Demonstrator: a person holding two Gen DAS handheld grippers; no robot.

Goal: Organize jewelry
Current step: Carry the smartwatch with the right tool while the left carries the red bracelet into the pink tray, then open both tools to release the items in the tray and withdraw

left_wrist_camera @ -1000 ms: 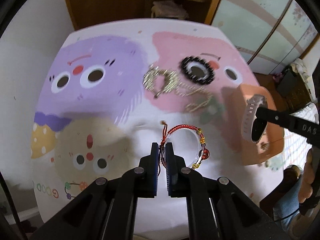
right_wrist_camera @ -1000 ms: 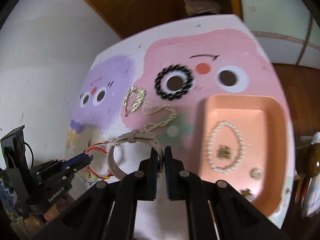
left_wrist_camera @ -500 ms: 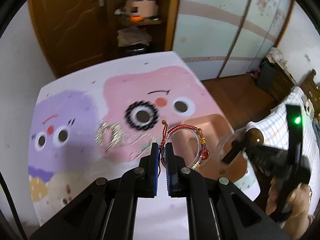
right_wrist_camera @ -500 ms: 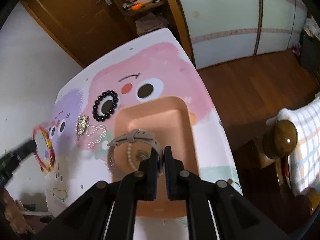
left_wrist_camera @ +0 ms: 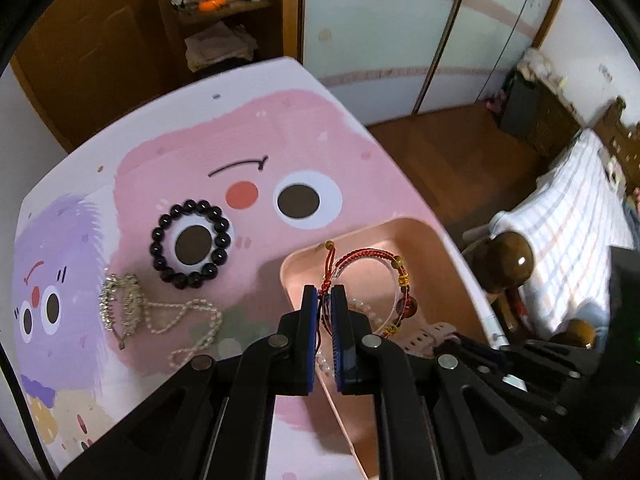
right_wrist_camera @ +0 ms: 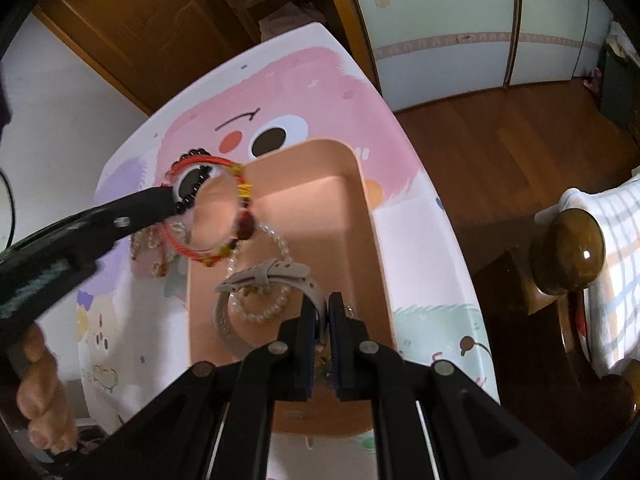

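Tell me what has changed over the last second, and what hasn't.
The left gripper carried the red cord bracelet from over the table to above the pink tray. The right gripper brought the beige watch over the tray too. Both stayed clamped. The black bead bracelet and silver chain stayed put.

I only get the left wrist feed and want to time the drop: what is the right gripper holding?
Observer: The right gripper is shut on a beige watch band, held over the peach tray.
Operator: Anything already in the tray under it?
Observer: Yes, a pearl strand lies on the tray floor, showing through the band's loop.
Operator: Where's my red bracelet relative to the tray?
Observer: The red bracelet, held by the left gripper, hangs over the tray's left rim, partly over the table.
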